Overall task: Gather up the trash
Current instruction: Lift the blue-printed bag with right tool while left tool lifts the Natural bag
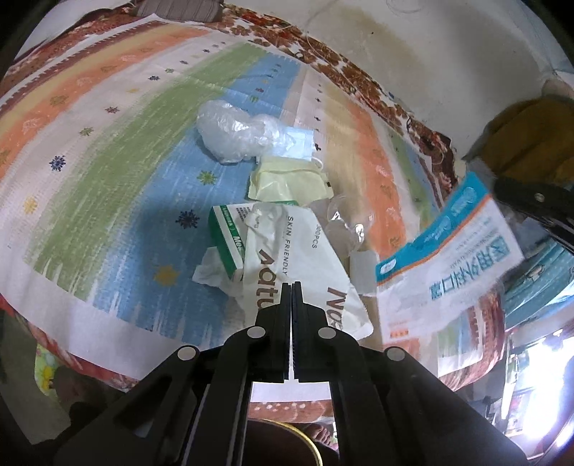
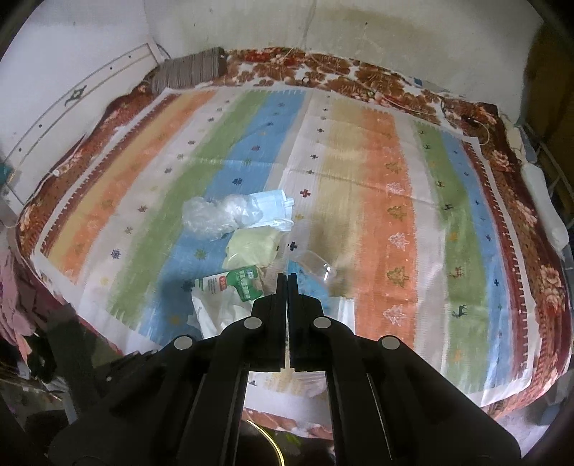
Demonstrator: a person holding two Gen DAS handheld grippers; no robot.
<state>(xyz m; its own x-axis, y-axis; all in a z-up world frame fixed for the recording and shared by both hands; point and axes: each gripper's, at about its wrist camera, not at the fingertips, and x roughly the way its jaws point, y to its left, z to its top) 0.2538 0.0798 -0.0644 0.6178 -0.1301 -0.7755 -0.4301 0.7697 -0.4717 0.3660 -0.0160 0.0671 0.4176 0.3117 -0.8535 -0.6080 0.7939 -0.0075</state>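
Note:
Trash lies in a pile on a striped bed cover (image 1: 107, 150): a crumpled clear plastic bag (image 1: 229, 132), a blue face mask (image 1: 299, 145), a pale yellow wrapper (image 1: 287, 179), a green and white box (image 1: 227, 240), a cream "skin friendly" pouch (image 1: 305, 265) and a clear plastic cup (image 1: 344, 226). My left gripper (image 1: 291, 286) is shut and empty just above the pouch. A blue and white mask package (image 1: 448, 258) hangs at the right, held by the right gripper. My right gripper (image 2: 287, 277) is shut, above the pile (image 2: 244, 243).
A wall (image 2: 358, 32) runs behind the bed. A striped pillow (image 2: 190, 70) lies at the far left corner. The bed's front edge (image 1: 53, 344) drops off near my left gripper. Clutter (image 1: 538, 286) sits to the right of the bed.

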